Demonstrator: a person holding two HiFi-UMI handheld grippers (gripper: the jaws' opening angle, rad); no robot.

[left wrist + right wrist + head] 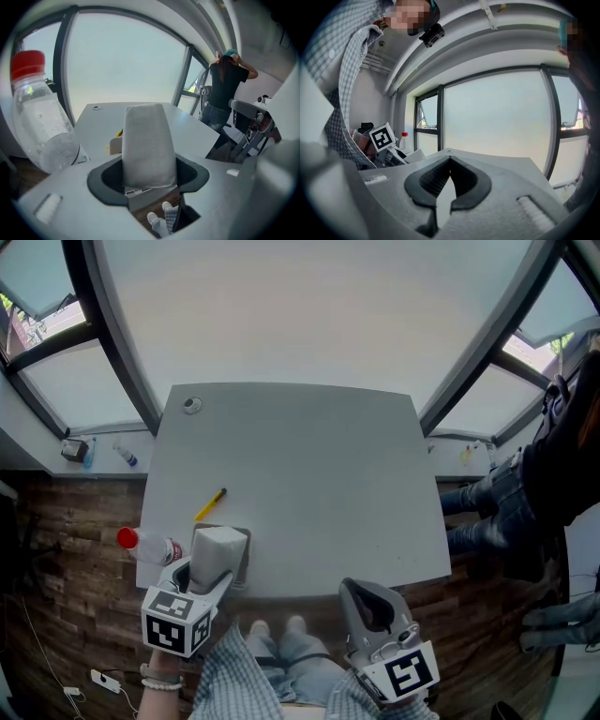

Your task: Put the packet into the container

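A pale grey-white packet [217,551] stands upright at the table's front left edge, over a dark grey container [244,559] whose rim shows to its right. My left gripper [200,579] is closed on the packet from the near side. In the left gripper view the packet [149,147] fills the gap between the jaws. My right gripper [367,601] hangs below the table's front edge, to the right of my knees. Its jaws [449,161] are shut with the tips touching and nothing between them.
A clear bottle with a red cap [150,546] lies just left of the packet, close to the left gripper [37,117]. A yellow pen [210,504] lies beyond the container. A person [553,484] is at the table's right side. A round grommet [191,405] sits at the far left corner.
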